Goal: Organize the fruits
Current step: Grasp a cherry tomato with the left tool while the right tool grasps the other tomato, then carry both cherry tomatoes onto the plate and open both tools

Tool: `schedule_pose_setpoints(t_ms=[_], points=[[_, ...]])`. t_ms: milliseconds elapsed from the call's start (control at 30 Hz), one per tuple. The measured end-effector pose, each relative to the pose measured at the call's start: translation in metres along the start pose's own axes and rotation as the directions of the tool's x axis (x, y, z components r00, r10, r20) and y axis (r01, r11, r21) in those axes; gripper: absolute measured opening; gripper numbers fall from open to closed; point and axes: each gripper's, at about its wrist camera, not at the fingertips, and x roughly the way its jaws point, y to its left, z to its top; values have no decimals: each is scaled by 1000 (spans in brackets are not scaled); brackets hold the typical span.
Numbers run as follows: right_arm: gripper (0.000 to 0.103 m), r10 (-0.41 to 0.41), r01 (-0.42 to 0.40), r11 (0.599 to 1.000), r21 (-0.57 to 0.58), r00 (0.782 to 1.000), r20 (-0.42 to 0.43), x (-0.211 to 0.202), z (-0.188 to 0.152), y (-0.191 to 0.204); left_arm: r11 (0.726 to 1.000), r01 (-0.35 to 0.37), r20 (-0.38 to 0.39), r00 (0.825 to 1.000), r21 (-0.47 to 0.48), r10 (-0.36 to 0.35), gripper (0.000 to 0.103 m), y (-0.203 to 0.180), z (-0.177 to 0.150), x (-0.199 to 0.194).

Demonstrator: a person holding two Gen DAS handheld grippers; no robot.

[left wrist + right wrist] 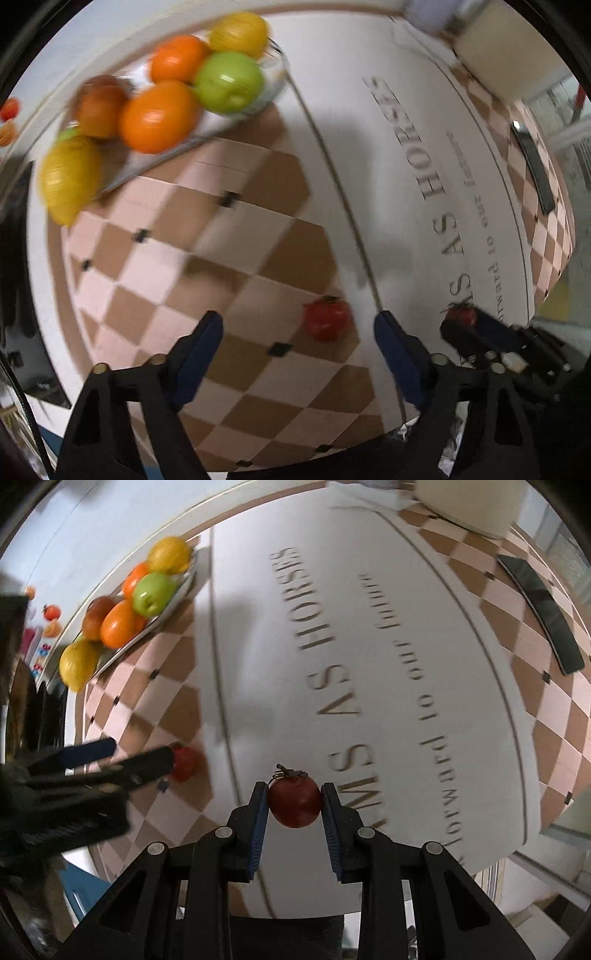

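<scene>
The right gripper [294, 794] clenches a dark red tomato [294, 802]; the left gripper [299, 328], released, straddles the second tomato [327, 319], nearer its right finger, on the checkered desk [236, 258].

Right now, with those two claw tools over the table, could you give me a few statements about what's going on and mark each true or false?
1. The right gripper is closed on a small red tomato. True.
2. The left gripper grips the other tomato. False: its fingers stand apart, not touching it.
3. The plate holds only oranges. False: also a green apple and lemons.
4. A dark phone lies on the tablecloth. True.
</scene>
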Motion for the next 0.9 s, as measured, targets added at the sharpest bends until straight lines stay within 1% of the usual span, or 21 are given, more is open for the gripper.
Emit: schedule_pose_setpoints(t_ms=[33,67,100,133,167,200,267,367,467,600,667,767,900], points=[[31,0,0,1000,6,1000,0,1,-1,-2,1000,7,-13,1000,10,-6,72,-5,1,6],[31,-5,5,1000,10,1000,-1,2,-3,-3,1000,12,-28,1000,20,-12,66,-9,1,12],[31,-4,4,1000,15,1000,-1,2,-4,-4,1000,14,-34,999,26,-13,58,-11,2,16],[31,-3,3,1000,18,1000,-1,3,-2,-4,999,15,-45,999,35,-13,55,-14,2,20],[31,-3,3,1000,19,1000,-1,3,-2,-4,999,15,-51,999,39,-13,47,-16,2,23],[31,-1,1,1000,20,1000,-1,3,-3,-4,999,17,-56,998,40,-15,37,-17,2,26],[31,1,-1,1000,18,1000,-1,4,-1,1,999,20,-60,998,40,-17,29,-16,1,30],[31,6,-6,1000,8,1000,5,-2,-2,1,999,29,-40,999,32,-27,28,-14,2,27],[31,19,-19,1000,0,1000,14,-7,4,8,999,48,-17,999,-3,-48,28,-5,3,19],[31,74,-74,997,-5,996,39,-17,22,19,995,80,51,996,-56,-78,28,10,10,-13],[31,117,-117,993,-3,992,46,-20,36,25,991,103,87,992,-83,-96,28,21,15,-32],[31,186,-186,982,-5,981,56,-22,63,43,982,141,157,980,-124,-120,28,46,34,-72],[31,281,-280,960,-28,957,73,-23,109,79,972,161,228,966,-169,-121,28,87,67,-105]])
